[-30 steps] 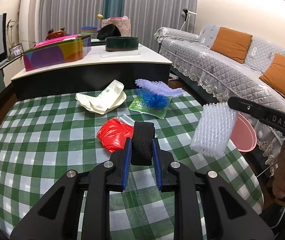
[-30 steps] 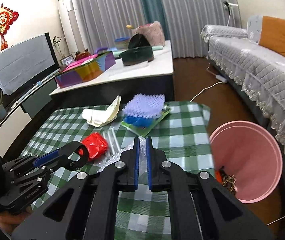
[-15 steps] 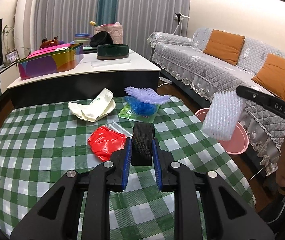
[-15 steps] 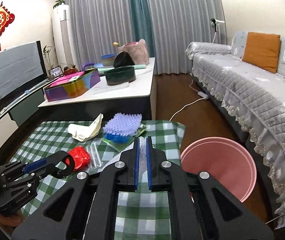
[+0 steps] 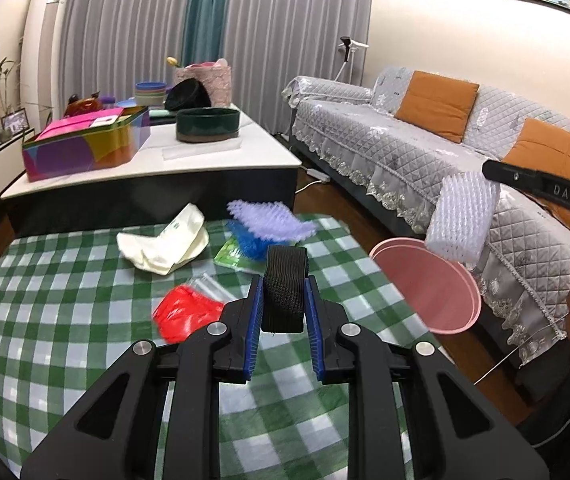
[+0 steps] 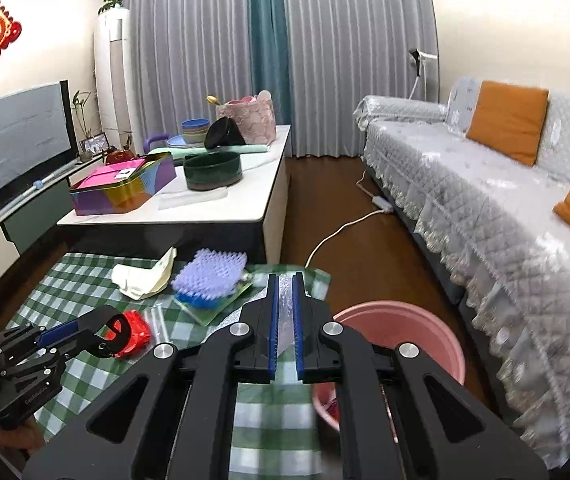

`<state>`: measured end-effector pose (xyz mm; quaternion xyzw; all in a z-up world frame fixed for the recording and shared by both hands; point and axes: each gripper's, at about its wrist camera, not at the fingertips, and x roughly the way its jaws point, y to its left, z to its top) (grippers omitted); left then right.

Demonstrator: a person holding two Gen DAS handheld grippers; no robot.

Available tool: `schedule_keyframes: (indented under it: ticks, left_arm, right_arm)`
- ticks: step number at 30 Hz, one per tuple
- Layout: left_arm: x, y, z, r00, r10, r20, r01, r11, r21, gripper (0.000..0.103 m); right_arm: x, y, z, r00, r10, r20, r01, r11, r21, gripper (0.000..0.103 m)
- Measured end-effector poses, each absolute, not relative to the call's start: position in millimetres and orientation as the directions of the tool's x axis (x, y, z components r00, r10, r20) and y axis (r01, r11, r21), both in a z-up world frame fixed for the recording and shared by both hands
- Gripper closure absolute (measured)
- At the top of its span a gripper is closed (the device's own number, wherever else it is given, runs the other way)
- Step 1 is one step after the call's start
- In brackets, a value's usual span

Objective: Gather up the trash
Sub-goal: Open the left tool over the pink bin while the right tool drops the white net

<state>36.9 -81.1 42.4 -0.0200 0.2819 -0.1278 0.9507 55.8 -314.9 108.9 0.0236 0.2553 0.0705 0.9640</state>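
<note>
A: Trash is in three places now: most of it loose on the checked bench point(image 5: 65, 280), one piece in each tool. The pink bin point(image 5: 425, 284) stands on the floor, ahead and to the right of the left tool point(image 5: 283, 304) and ahead and just right of the right tool point(image 6: 283, 320).

B: Biggest risk first?

A: The bin itself. From the left wrist view, the white foam net point(image 5: 463, 216) hangs over or just beyond the bin's far rim; I cannot tell which. Released there, a light net could drift and land on the floor by the sofa point(image 5: 425, 168).

B: And the grip on it?

A: The right tool's pads are pressed nearly together on a thin edge of the net, and the bulk dangles below. I'd judge a sharp swing could pull it free early.

B: The left tool?

A: It pinches the black mesh band point(image 5: 285, 292) upright between its blue pads, jaws partly spread around it. The hold looks firm, but the band is springy and could pop out sideways if the pads ease before it is over the bin.

B: Smaller things?

A: The red wrapper point(image 5: 185, 314) and clear plastic strip point(image 5: 209, 286) lie just ahead-left of the left tool, touching each other. A low pass could sweep them off the bench. The purple net point(image 5: 269, 220), cream wrapper point(image 5: 165, 244) and green packet point(image 5: 233, 256) lie farther ahead, safely clear.
</note>
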Motion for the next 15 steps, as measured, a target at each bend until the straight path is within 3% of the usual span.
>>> schedule_keyframes:
  ticks: [10, 15]
  left_arm:
    - [49.2, -111.6, 50.3, 0.799, -0.291, -0.526, 0.28, 0.954, -0.103, 0.083]
    - [58.8, -125.5, 44.8, 0.784, -0.294, -0.547, 0.296, 0.951, -0.086, 0.083]
  right_arm:
    - [78.2, -359.9, 127.5, 0.888, 0.09, -0.452, -0.086, 0.996, 0.031, 0.096]
    - [90.1, -389.8, 102.9, 0.876, 0.057, -0.479, -0.005, 0.994, 0.108, 0.096]
